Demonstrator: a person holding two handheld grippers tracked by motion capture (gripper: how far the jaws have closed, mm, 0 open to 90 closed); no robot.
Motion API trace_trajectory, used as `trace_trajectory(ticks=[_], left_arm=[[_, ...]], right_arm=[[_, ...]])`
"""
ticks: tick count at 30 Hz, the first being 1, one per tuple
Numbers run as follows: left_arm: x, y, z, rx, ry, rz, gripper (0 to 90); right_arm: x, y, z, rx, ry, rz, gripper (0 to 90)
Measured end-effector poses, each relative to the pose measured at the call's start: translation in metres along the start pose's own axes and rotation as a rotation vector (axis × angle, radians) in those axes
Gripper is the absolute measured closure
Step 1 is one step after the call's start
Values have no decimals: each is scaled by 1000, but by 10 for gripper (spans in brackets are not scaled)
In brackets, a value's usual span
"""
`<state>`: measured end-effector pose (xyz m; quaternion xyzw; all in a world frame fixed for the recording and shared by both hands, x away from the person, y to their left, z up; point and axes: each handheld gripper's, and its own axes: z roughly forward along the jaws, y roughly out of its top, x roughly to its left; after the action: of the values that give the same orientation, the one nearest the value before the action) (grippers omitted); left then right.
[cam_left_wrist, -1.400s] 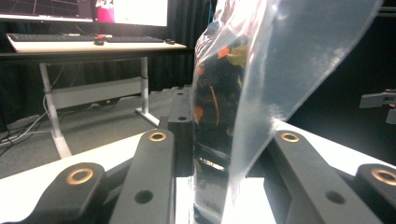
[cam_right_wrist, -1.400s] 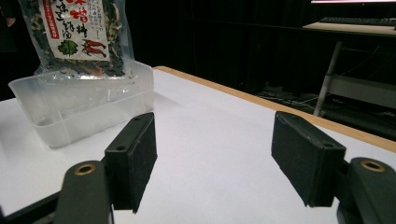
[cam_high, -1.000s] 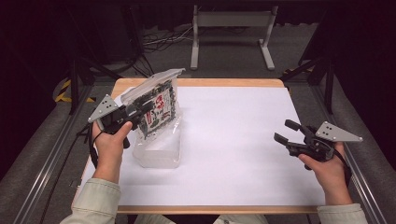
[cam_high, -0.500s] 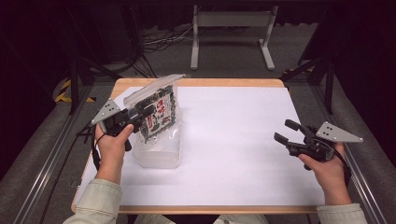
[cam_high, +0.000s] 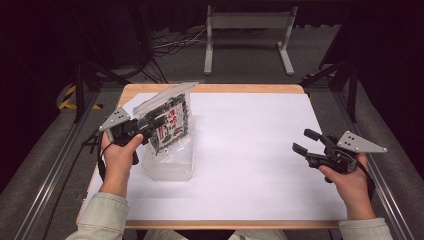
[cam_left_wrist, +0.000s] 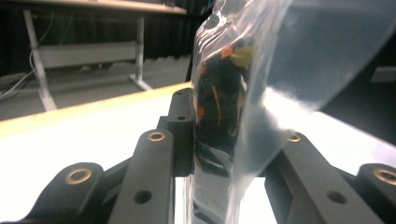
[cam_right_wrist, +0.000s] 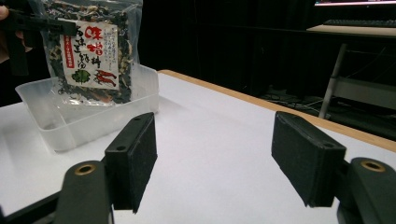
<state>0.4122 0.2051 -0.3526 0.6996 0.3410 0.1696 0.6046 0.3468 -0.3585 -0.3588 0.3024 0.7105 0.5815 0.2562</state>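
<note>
White paper covers your table (cam_high: 260, 165). Your left gripper (cam_high: 142, 127) is clamped on the snack bag (cam_high: 170, 122), held over the clear tub (cam_high: 167, 162) at the left. It looks light, crinkly and slippery; grip the flat edge. Your right gripper (cam_high: 306, 141) waits with jaws apart.

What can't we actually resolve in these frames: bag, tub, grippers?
- Packet label text: too small in the high view, blurred in the right gripper view.
- Packet's lower edge: hidden behind the clear tub wall; whether it touches the floor is unclear.
- Left gripper far-side fingers: hidden by the packet film in its own view.
- Right gripper, open: lower body cut off by the bottom edge.
</note>
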Motion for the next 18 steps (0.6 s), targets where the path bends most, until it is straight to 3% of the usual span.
trace_trajectory(ticks=[13, 18], left_arm=[[0, -3, -1, 91, 14, 8, 711], [0, -3, 1, 101, 12, 14, 711]], right_arm=[[1, -2, 3, 11, 9, 6, 315], [2, -3, 4, 14, 6, 6, 315]])
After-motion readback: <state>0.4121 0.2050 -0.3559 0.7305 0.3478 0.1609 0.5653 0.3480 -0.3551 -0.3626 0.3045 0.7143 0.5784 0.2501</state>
